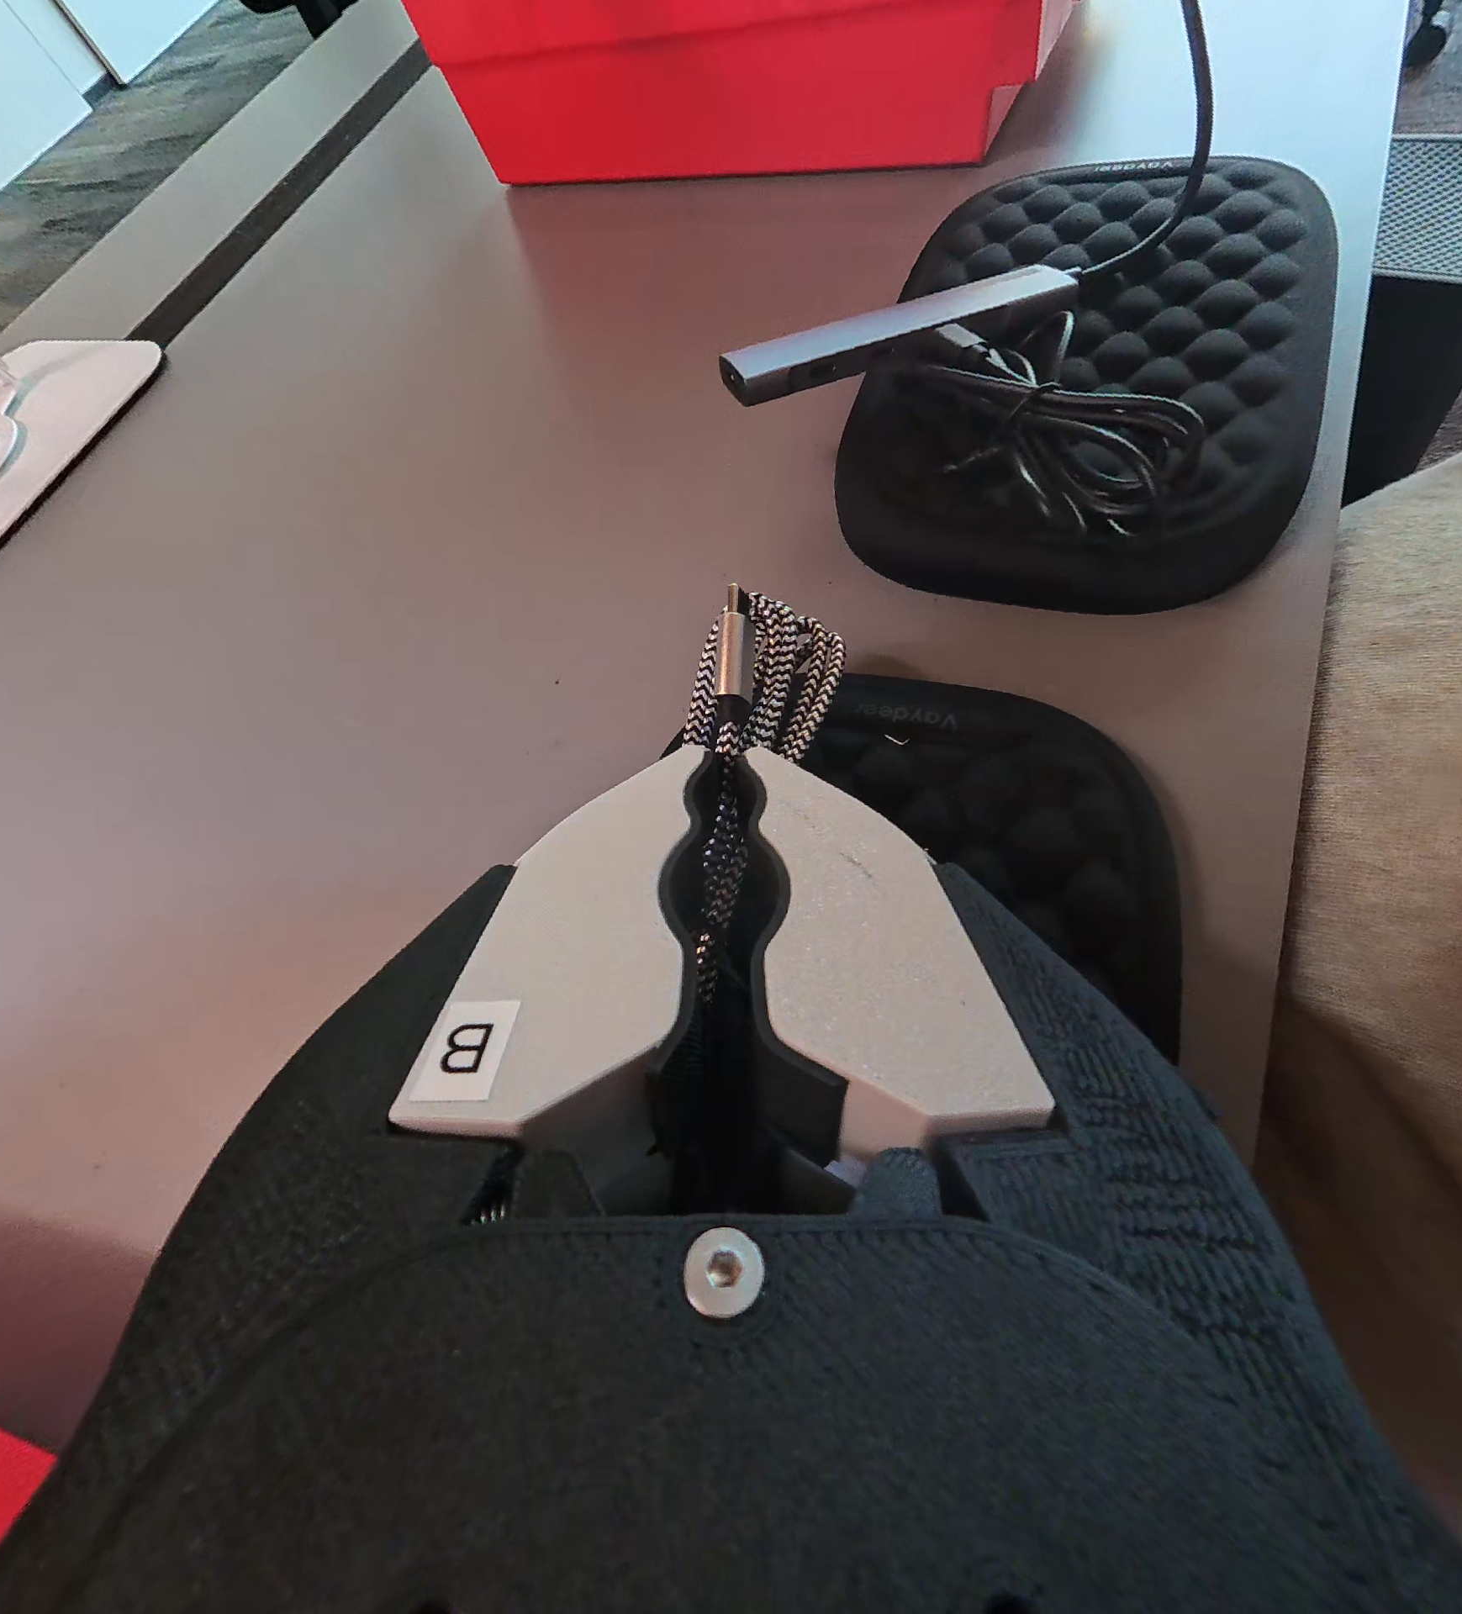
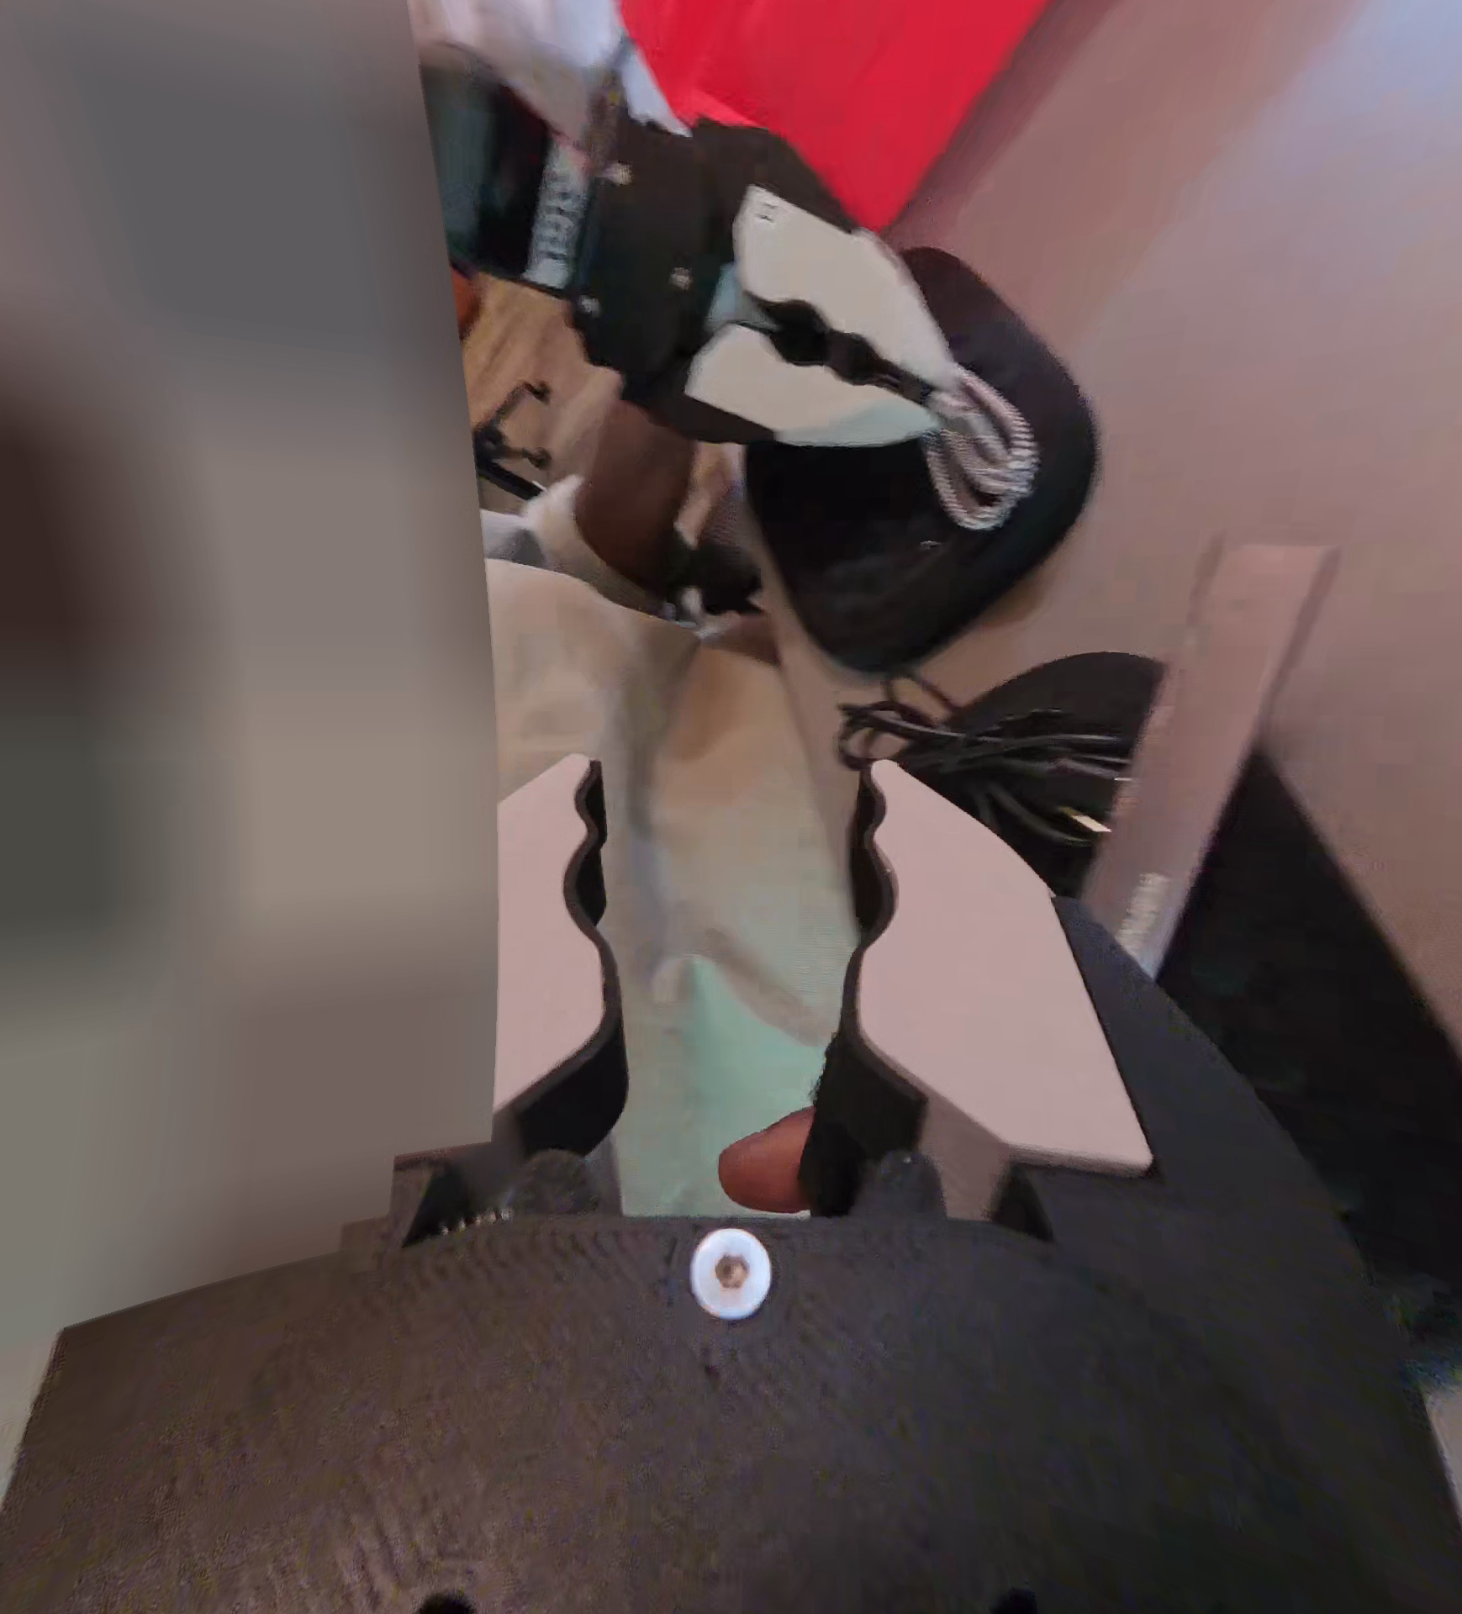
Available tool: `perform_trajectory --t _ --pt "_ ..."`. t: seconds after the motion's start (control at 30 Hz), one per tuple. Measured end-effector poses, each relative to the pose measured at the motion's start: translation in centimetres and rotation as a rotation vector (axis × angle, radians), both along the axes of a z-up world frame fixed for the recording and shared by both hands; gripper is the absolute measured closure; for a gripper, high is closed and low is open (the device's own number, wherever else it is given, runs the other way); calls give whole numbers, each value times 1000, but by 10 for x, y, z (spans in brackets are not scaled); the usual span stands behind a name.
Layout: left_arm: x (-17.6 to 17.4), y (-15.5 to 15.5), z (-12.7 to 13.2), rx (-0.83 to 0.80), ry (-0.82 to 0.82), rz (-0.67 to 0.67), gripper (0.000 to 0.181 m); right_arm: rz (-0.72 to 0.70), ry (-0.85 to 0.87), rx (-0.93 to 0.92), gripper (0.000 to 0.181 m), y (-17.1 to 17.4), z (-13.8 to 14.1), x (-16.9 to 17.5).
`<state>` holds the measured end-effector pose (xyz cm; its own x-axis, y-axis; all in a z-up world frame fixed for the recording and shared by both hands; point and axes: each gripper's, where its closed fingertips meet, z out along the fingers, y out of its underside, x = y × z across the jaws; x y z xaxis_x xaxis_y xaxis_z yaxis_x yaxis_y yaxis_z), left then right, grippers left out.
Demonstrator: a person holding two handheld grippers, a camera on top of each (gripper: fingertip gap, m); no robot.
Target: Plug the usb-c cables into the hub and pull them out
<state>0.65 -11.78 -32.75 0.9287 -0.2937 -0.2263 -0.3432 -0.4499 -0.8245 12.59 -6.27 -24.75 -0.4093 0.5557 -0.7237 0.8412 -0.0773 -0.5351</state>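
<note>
Left wrist view is showing the left gripper [image 1: 731, 760] clamping its grey fingers [image 1: 587, 917] together on a coiled black-and-white braided cable [image 1: 784, 672], whose silver USB-C plug [image 1: 727, 646] is sticking out past the fingertips and pointing toward the far side of the grey table [image 1: 316, 524]. Farther off to the right, the slim grey hub [image 1: 893, 336] is lying with its far end on a black quilted pad [image 1: 1190, 288] and its near end jutting out over the table. A bundled black cable [image 1: 1050, 428] is resting on that pad, with one plug sitting in the hub's side. A second black pad [image 1: 1041, 830] is lying just right of the gripper, partly hidden by it. A red box [image 1: 710, 79] is standing at the far edge, and a silver stand base [image 1: 28, 410] is sitting at the left.

Right wrist view, which is blurred, is showing the right gripper [image 2: 727, 777] with its fingers standing wide apart and holding nothing, hanging beyond the table edge over beige cloth [image 2: 710, 873]. Beyond it, the left gripper [image 2: 950, 393] is gripping the braided cable [image 2: 985, 463] above a black pad [image 2: 884, 559].
</note>
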Motion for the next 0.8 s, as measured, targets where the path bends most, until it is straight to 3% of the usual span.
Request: perform_trajectory --t 0.03,0.2,0.4,0.53,0.6,0.63,0.7,0.8 --pt "0 0 0 1 2 0 179 11 -38 51 124 6 -7 -8" --pt "0 0 0 3 2 0 179 126 -199 301 112 46 -44 -44" --pt "0 1 0 3 -6 -1 179 266 -381 283 121 54 -84 -49" --pt "0 1 0 6 7 0 179 316 -390 167 130 41 -87 -47" --pt "0 1 0 8 9 1 179 317 -394 120 145 39 -90 -45" --pt "0 1 0 9 9 0 179 306 -381 106 162 41 -91 -46" --pt "0 1 0 11 13 0 179 302 -353 9 168 38 -78 -45" --pt "0 1 0 8 11 0 179 264 -236 20 171 38 -63 -47"
